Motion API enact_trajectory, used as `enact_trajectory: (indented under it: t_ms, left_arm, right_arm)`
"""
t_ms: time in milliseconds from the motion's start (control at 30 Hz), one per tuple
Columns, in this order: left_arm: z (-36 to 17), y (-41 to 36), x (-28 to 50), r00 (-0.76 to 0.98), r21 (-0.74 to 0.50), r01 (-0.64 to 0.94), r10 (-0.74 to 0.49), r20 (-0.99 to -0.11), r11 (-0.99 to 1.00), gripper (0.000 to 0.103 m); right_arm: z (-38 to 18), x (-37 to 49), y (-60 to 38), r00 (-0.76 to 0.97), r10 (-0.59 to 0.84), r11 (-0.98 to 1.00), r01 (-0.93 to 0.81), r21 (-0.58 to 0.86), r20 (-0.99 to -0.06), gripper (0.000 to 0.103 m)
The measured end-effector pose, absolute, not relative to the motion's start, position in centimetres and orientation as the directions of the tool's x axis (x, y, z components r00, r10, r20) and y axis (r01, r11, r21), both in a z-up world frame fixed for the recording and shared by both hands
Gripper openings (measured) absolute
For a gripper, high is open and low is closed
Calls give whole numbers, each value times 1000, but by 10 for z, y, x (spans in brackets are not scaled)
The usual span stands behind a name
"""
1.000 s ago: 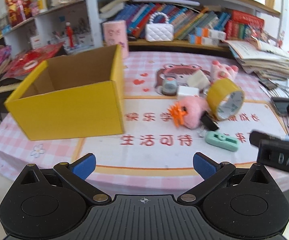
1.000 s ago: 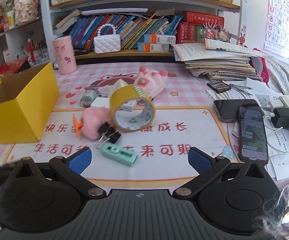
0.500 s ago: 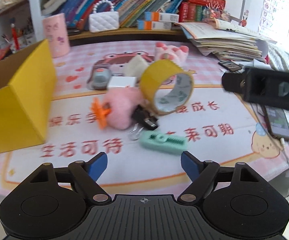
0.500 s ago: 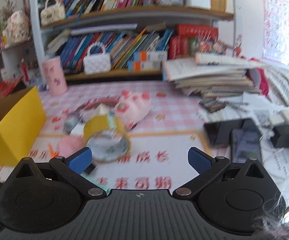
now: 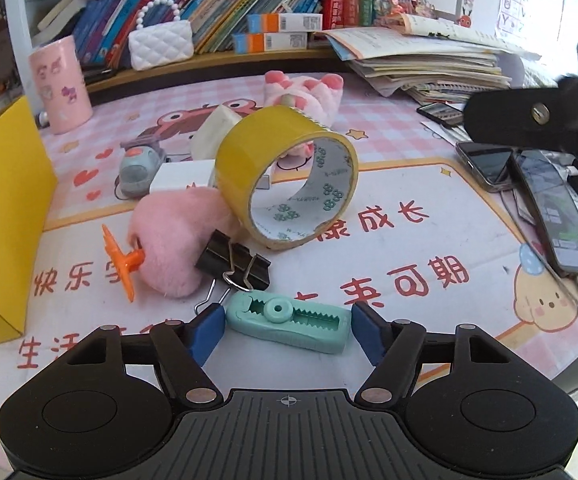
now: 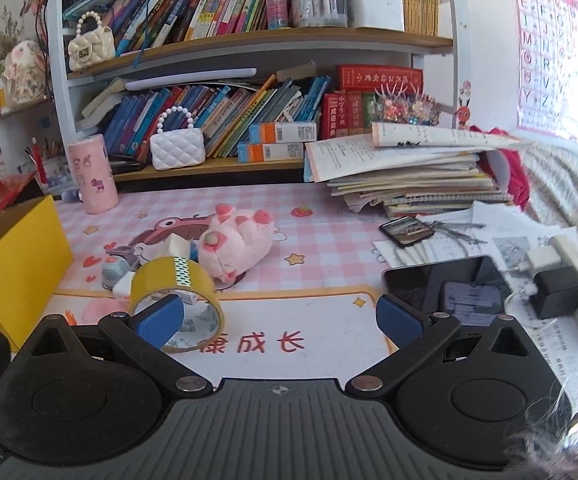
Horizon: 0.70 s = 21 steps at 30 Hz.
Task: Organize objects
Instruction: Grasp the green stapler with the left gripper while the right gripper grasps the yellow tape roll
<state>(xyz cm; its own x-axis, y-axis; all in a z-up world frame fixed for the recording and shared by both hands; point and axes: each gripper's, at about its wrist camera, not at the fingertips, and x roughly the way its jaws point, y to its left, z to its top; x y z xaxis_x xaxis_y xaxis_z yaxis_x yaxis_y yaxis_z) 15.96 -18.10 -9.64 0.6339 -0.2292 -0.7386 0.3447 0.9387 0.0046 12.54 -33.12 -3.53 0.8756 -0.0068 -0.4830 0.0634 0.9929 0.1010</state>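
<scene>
My left gripper [image 5: 287,330] is open, its blue pads on either side of a mint green correction tape [image 5: 287,322] lying on the mat, not closed on it. Just beyond lie a black binder clip [image 5: 233,266], a pink fluffy toy with an orange star [image 5: 177,240], a yellow tape roll [image 5: 287,176] standing on edge, and a pink plush pig [image 5: 305,94]. The yellow box [image 5: 5,216] is at the left. My right gripper [image 6: 281,320] is open and empty, raised over the mat right of the tape roll [image 6: 175,294].
Phones [image 5: 549,200] and chargers with cables lie at the right edge. A stack of books [image 6: 409,172] sits at the back right. A pink cup [image 5: 61,84], a white purse [image 5: 161,42] and bookshelves stand behind. A small grey toy [image 5: 139,166] and white boxes lie behind the pink toy.
My left gripper has swung right from the yellow box and moved in around the correction tape. My right gripper has lifted and drawn back, its view now higher.
</scene>
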Motion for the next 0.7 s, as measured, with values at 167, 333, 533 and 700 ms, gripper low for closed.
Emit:
enact_trajectory:
  t_ms: [167, 333, 533, 700]
  left_arm:
    - [-90, -174, 152, 636, -1, 345, -235, -735, 939, 69]
    - [-78, -152, 138, 636, -35, 317, -240, -734, 948, 69]
    - [-63, -110, 119, 651, -79, 210, -200, -732, 974, 69]
    - [-46, -75, 106, 683, -112, 99, -149, -715, 989, 69]
  right_arm:
    - [-44, 147, -319, 825, 74, 996, -32, 84, -561, 103]
    - [-63, 174, -292, 818, 74, 991, -124, -48, -570, 100]
    - [-84, 211, -272, 814, 38, 979, -146, -141, -579, 70]
    - [-92, 228, -269, 823, 13, 978, -127, -163, -568, 45]
